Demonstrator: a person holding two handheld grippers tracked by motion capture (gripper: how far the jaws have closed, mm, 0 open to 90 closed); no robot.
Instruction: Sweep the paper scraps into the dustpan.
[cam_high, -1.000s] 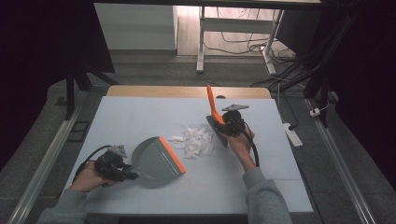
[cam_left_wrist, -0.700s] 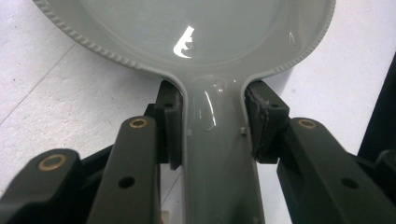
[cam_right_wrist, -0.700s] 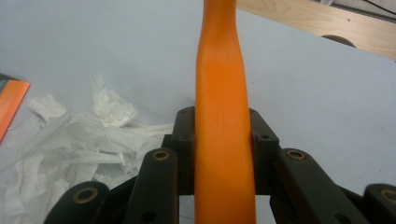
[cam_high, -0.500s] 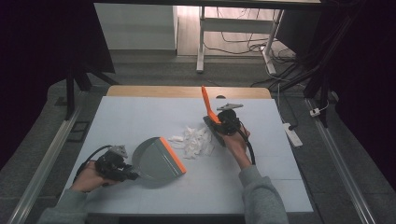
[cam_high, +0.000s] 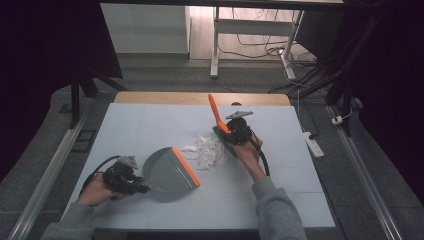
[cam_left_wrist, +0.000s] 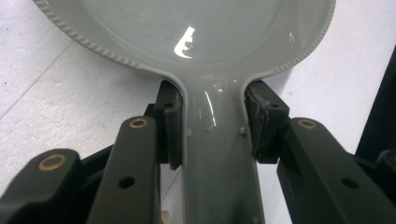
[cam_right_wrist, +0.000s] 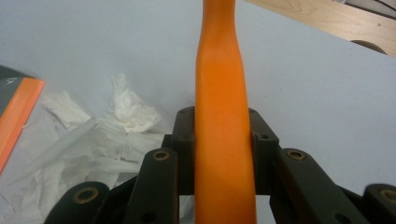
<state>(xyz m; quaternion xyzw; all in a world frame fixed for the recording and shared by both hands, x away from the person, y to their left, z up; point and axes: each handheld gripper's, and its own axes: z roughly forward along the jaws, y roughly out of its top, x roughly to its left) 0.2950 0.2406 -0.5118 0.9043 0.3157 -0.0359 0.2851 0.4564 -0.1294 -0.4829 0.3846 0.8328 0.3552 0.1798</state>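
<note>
The right tool (cam_high: 231, 134) was clamped on the orange plastic handle of a small hand brush (cam_high: 216, 111), its black jaws pressed against both sides of the handle in the right gripper view, where the handle (cam_right_wrist: 220, 126) rose straight up between them. In the high view the handle tilted up and away from the person, toward the far side of the pale blue worktop (cam_high: 150, 125), while the right hand (cam_high: 246, 149) sat behind the tool with the grey-sleeved forearm reaching in from the bottom edge. Just to the left of that tool lay a loose heap of torn white tissue paper (cam_high: 206, 150). The left tool (cam_high: 134, 180) was pinching the narrow grey handle of a grey plastic dustpan with an orange lip (cam_high: 167, 172), pads set against each side of the neck (cam_left_wrist: 215, 154) in the left gripper view. The left hand (cam_high: 97, 189) rested low near the worktop's near-left corner. The dustpan lay flat, its orange lip facing the paper heap and close to it.
</note>
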